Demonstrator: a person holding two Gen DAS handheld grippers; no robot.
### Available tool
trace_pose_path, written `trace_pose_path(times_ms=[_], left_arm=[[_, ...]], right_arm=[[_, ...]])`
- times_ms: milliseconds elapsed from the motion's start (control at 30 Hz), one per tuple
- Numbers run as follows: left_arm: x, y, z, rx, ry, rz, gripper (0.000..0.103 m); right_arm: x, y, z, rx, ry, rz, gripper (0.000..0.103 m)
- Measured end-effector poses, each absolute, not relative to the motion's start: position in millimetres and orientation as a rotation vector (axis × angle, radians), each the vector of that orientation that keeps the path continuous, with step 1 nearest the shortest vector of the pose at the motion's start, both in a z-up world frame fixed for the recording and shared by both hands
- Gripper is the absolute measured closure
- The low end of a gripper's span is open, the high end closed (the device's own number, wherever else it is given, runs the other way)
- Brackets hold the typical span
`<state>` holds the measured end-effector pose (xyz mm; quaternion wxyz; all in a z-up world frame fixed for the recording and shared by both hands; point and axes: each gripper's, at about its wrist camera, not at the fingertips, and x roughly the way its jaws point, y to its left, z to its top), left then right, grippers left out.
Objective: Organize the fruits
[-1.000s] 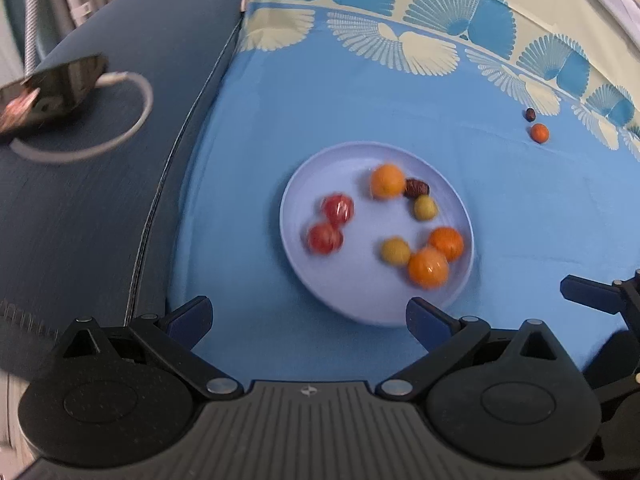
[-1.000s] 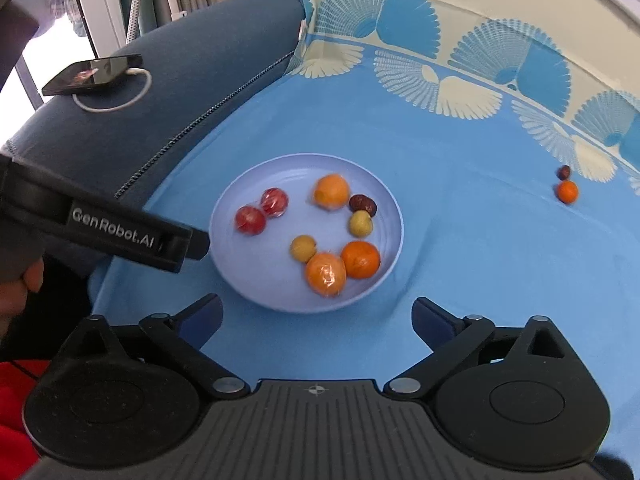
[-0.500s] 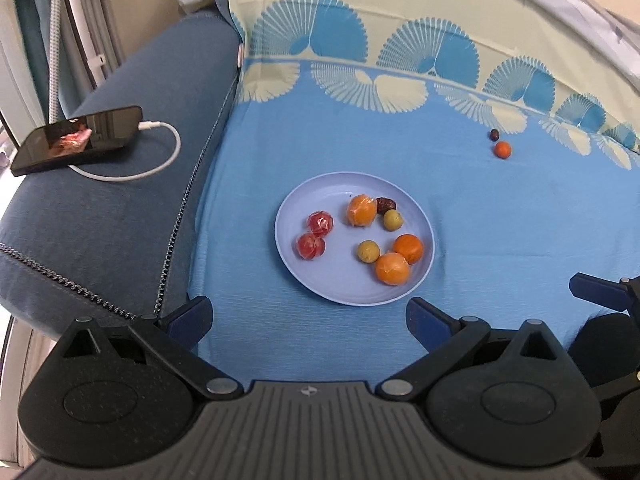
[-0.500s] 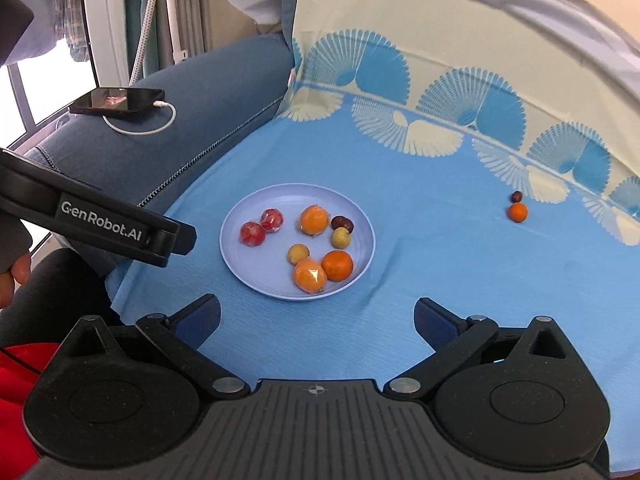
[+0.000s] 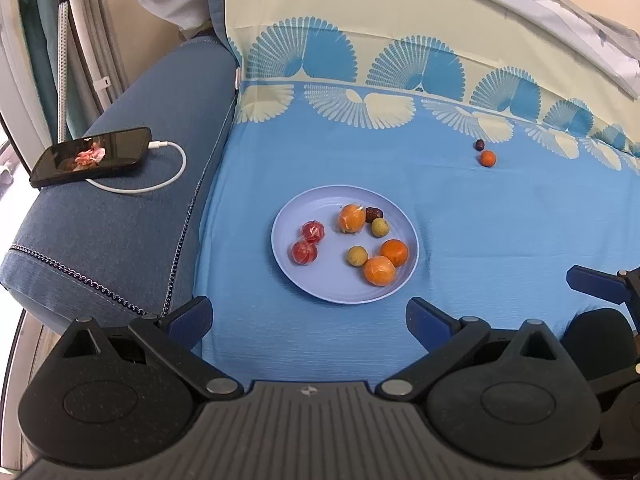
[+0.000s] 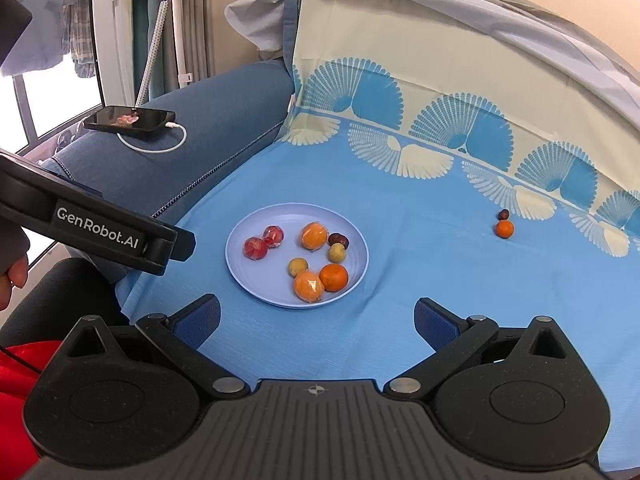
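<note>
Both hand-held grippers are pulling up and away from the couch: the left gripper with its blue-padded jaws spread wide and nothing between them, and the right gripper just the same, wide apart and empty. A second ago the round pale-lavender plastic plate filled the left view; now it sits small and well below, so more of the scene shows. On that plate, resting on the blue fan-patterned cloth, lie two red plastic-wrapped fruits touching each other at the left, three orange mandarins, two small yellow-green round fruits and one dark brown date tucked beside the far mandarin. Well apart, near the cloth's patterned border, a small orange fruit and a small dark fruit sit touching, still off the plate. The retreat reads as a reset after a drop-off, and those two strays look like the work remaining; the right gripper is on their side. Over on the dark blue sofa arm, a black smartphone on a white charging cable lies clear of the action.
</note>
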<state>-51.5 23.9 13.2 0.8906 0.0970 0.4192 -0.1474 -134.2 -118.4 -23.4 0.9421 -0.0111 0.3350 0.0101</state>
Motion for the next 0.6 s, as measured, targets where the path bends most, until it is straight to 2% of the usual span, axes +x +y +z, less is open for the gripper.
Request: trace_pose_path(times_ms=[600], left_arm=[[-50.0,23.3,11.1,0.213,0.883,-0.313,0.000]], right_arm=[[-132.9,-115.0,-26.0,-0.017,0.694,0.021,0.001]])
